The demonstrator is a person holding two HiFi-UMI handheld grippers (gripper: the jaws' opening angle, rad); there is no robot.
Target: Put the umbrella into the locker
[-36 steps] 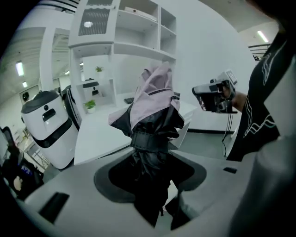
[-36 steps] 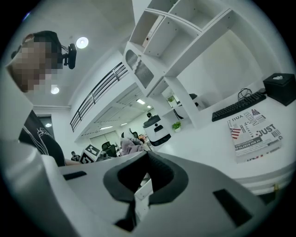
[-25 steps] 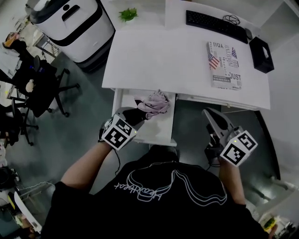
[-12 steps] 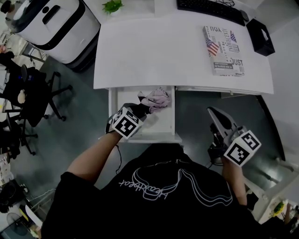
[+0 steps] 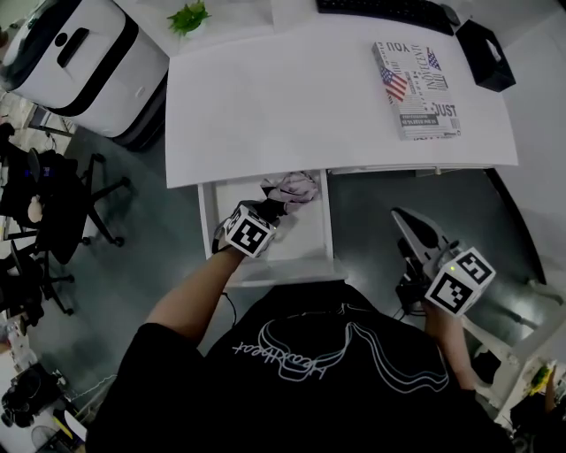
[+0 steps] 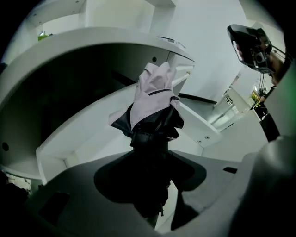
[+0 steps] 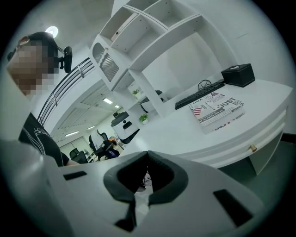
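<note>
**Umbrella in my left gripper, at the open drawer**

My left gripper [image 6: 151, 159] is clamped on the dark handle end of the folded umbrella [image 6: 155, 88]. In the left gripper view its pale fabric end juts away from my jaws toward the upper middle of the frame, with black folds bunched just past them. In the head view the gripper sits at centre left, tipped steeply down inside the outline of the pulled-out drawer [image 5: 205, 221]. The umbrella's pale end reaches the drawer's back, right at the table [image 5: 292, 106] edge. I cannot tell whether it touches the drawer's bottom.

My right gripper [image 7: 147, 159] has its jaws closed tip to tip with nothing between them. In the head view it is at lower right, well apart from the drawer and over the dark floor.

On the table, toward the upper right, lie a magazine [image 5: 416, 88], a keyboard [image 5: 380, 11] and a black box [image 5: 485, 55]. A small plant [image 5: 188, 18] stands at the upper left.
</note>
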